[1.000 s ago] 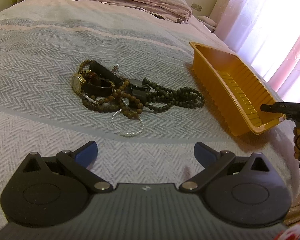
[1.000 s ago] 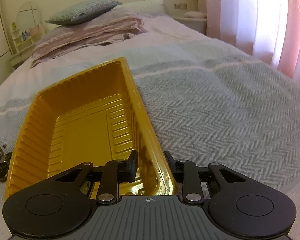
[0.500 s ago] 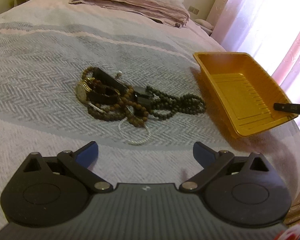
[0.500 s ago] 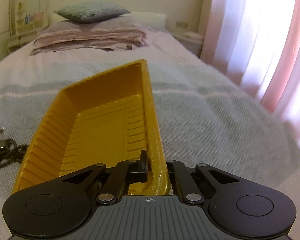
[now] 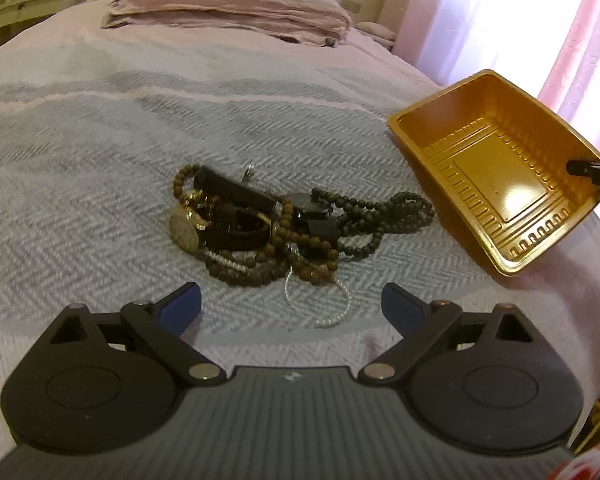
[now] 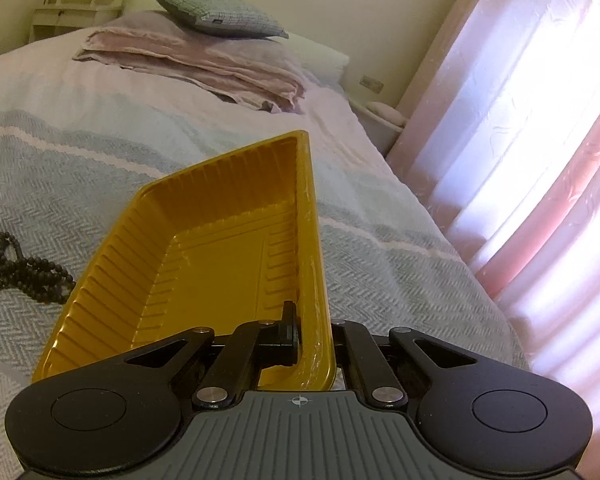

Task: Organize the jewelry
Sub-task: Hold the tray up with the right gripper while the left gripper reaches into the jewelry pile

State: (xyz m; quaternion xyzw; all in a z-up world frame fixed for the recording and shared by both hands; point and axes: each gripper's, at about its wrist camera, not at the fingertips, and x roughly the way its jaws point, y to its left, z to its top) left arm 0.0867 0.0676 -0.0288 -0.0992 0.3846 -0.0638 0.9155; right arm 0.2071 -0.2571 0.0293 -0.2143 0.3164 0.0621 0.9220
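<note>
No brand or lettering could be read; the small white print on the right gripper (image 6: 314,340) was too blurred. That gripper was clamped on the near wall of the yellow plastic tray (image 6: 220,216), which had lifted and tilted off the herringbone bedspread (image 5: 100,184) since 1 second before. The left gripper (image 5: 291,304) hung over the jewelry pile (image 5: 284,232), jaws closing on nothing, nearer than before.
</note>
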